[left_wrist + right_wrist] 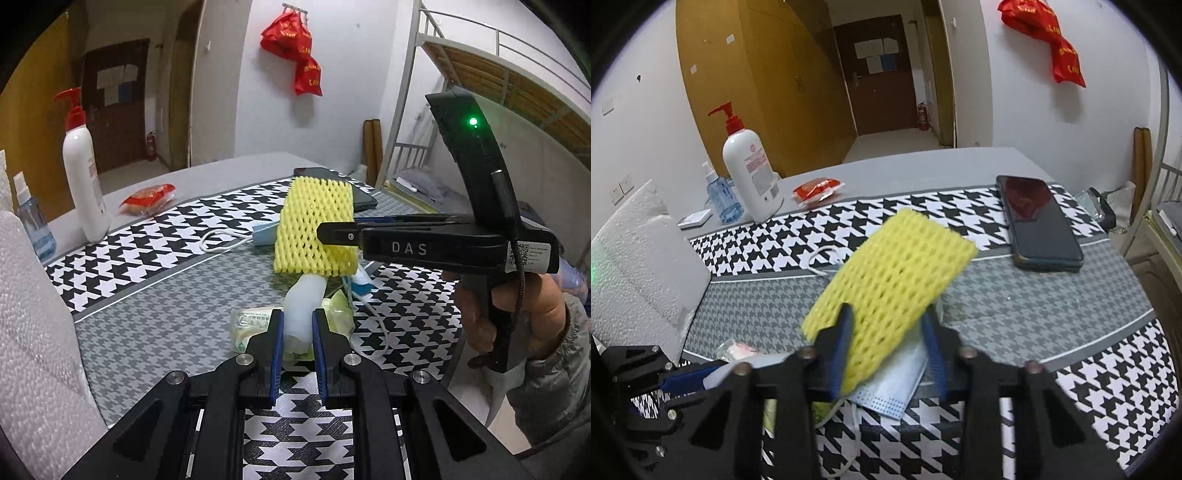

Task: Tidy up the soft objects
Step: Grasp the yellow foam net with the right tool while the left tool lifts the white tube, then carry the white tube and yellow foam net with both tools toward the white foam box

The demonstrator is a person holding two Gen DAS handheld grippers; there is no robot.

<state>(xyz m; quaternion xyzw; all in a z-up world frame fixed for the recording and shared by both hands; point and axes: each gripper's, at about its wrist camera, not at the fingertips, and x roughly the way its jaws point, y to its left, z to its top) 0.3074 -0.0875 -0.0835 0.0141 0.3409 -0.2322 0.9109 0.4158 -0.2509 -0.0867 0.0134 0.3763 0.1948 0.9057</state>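
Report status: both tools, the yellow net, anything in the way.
Left tool shut on white foam roll. Right tool shut on yellow net, lifted. Face mask lies underneath.

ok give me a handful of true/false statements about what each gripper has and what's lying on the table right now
1. The left gripper is closed on a white foam tube. True.
2. The right gripper has the yellow foam net between its fingers. True.
3. The phone lies face down on bare floor. False: it lies on the houndstooth cloth on the table, dark screen up.
4. The pump bottle lies on its side. False: it stands upright at the cloth's far left edge.
5. A blue face mask lies under the yellow foam net. True.
6. The red snack packet is held by the right gripper. False: it lies on the grey tabletop beyond the cloth.
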